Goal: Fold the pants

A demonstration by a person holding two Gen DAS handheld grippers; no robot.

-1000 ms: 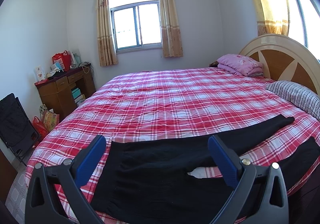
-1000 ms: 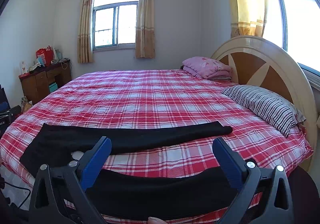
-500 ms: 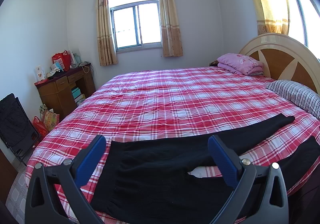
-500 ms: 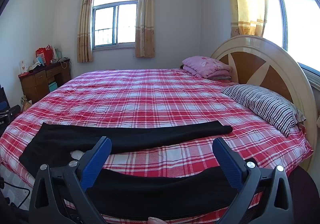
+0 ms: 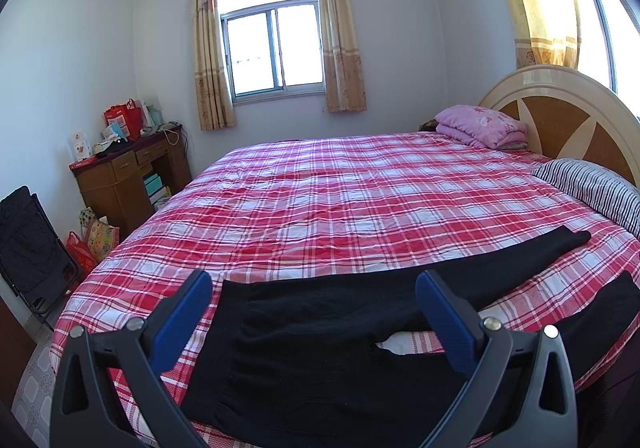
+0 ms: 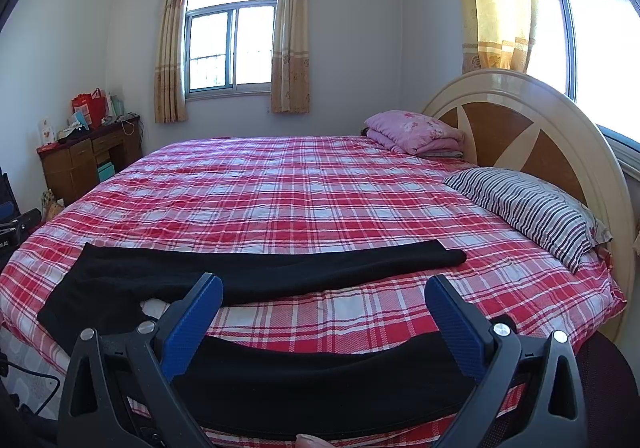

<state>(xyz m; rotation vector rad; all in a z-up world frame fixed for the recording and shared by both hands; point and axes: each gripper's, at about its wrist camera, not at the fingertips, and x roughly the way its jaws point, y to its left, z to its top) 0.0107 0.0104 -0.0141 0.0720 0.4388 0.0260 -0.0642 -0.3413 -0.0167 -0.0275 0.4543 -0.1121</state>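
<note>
Black pants lie flat on the near edge of the bed with the red plaid cover, waist to the left, the two legs spread apart to the right. My left gripper is open and empty, above the waist and seat. In the right wrist view the far leg and the near leg run across the bed. My right gripper is open and empty, above the near leg.
A striped pillow and a folded pink quilt lie by the round headboard on the right. A wooden desk with bags stands at the left wall. A black folding chair stands at far left.
</note>
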